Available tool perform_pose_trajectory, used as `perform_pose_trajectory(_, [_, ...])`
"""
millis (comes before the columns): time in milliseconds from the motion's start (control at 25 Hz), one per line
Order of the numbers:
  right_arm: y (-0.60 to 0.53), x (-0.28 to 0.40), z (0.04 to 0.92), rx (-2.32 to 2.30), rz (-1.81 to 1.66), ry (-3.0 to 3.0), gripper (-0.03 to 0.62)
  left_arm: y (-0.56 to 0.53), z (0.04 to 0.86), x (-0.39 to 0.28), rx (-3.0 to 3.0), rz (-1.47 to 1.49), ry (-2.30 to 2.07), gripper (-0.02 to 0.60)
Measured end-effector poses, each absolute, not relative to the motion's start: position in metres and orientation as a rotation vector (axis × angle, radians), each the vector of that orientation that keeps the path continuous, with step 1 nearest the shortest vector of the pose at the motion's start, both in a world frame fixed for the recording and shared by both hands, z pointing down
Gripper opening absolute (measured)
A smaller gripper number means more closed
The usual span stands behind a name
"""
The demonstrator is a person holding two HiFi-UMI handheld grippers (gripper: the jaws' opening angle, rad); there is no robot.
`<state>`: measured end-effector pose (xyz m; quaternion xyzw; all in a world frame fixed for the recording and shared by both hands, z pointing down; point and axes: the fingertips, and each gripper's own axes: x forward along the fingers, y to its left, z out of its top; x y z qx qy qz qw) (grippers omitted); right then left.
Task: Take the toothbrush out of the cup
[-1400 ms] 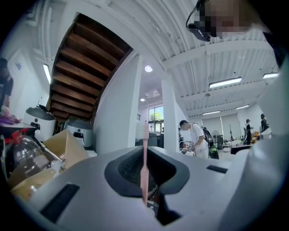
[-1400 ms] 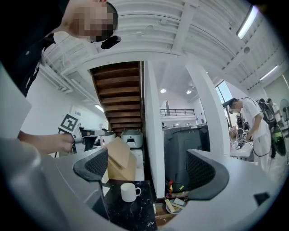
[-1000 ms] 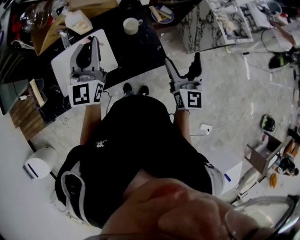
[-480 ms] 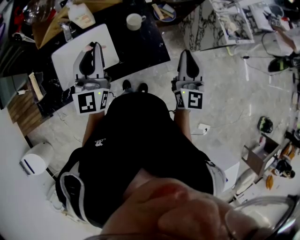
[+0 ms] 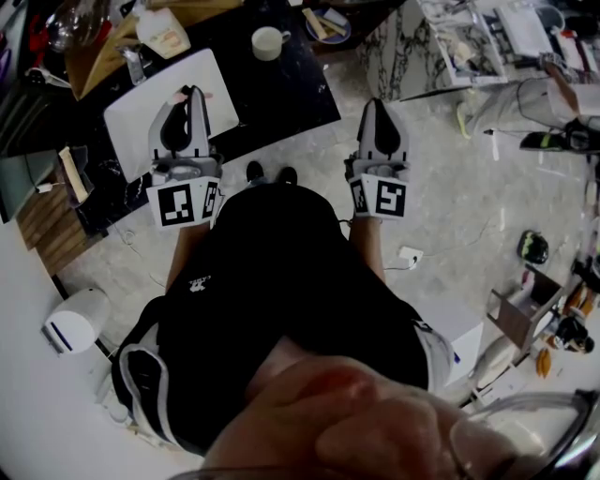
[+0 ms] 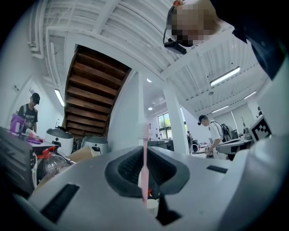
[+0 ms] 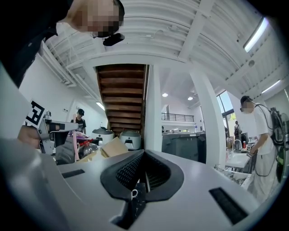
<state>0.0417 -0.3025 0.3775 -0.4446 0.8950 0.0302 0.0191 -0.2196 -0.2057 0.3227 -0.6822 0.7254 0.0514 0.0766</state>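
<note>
My left gripper (image 5: 192, 95) is shut on a pink toothbrush (image 6: 144, 149), which stands upright between the pads with its bristle head above the jaws. It hangs over a white board at the near edge of the black table (image 5: 281, 94). The white cup (image 5: 269, 42) stands further back on that table, apart from both grippers, and it shows small past the left jaws (image 6: 151, 205). My right gripper (image 5: 377, 105) is shut with nothing in it, over the floor right of the table. In the right gripper view its jaws (image 7: 143, 173) meet, and the toothbrush (image 7: 75, 140) shows at the left.
The white board (image 5: 141, 117) lies on the table's near left. A box (image 5: 161, 33) and a plate (image 5: 323, 23) sit at the back. A marble block (image 5: 403, 56) stands right of the table, and a white appliance (image 5: 70, 323) is on the floor at left. People stand in the background.
The right gripper's jaws stood wide open a second ago and are now closed on nothing. The left gripper kept its hold on the toothbrush and shifted slightly.
</note>
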Motion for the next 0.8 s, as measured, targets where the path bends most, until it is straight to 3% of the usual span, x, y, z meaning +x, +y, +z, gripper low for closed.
perform_pose_trajectory(800, [-0.301, 0.043, 0.373, -1.381, 0.123, 2.767, 0.025, -0.208, 0.338, -0.22, -2.075, 0.114, 2.196, 0.025])
